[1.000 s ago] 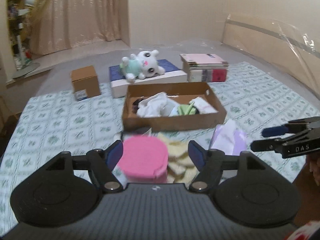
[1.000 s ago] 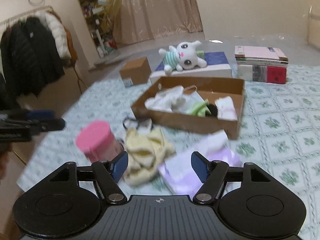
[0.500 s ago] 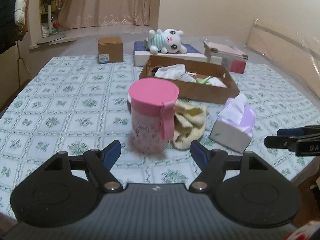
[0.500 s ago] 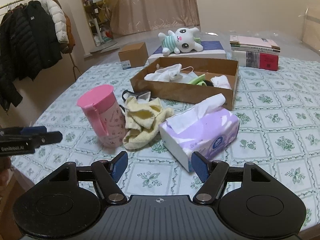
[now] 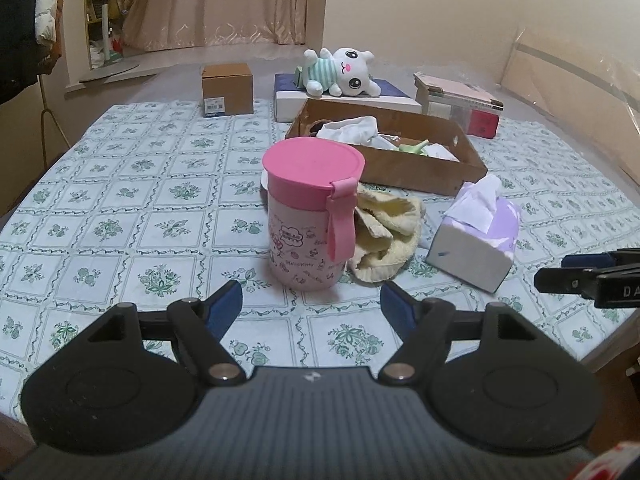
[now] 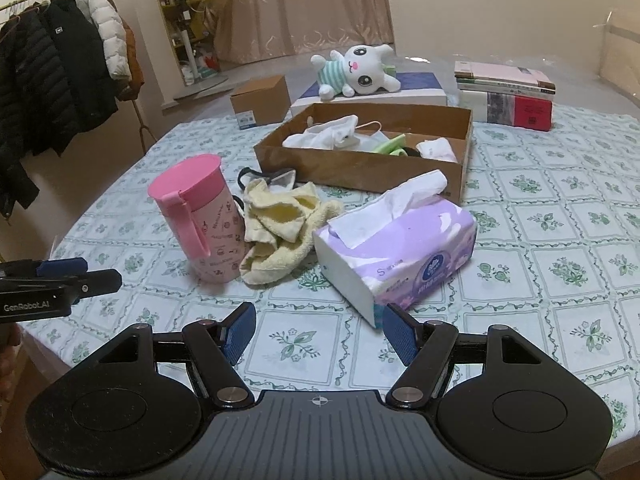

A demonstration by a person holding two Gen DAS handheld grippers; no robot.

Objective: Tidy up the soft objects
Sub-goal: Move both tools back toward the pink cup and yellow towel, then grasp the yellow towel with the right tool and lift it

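bench [image 5: 120,208]: floral tiled cloth; beyond it a curtain [image 5: 224,0] and a coat rack [image 6: 52,64].
left hand-held gripper [image 5: 311,306]: tilted downward above the near edge, jaws apart, nothing between them; pink-lidded cup [image 5: 310,216] straight ahead.
right hand-held gripper [image 6: 319,332]: same tilt, jaws apart and empty; purple tissue pack [image 6: 396,244] just ahead, right of centre.
yellow cloth [image 6: 282,228]: crumpled between cup and tissue pack, touching the cup.
cardboard tray [image 6: 360,168]: farther ahead, holding white and green soft items; plush rabbit [image 6: 360,72] beyond it.
writing: "genrobot.ai" on the left unit, seen from the right camera.
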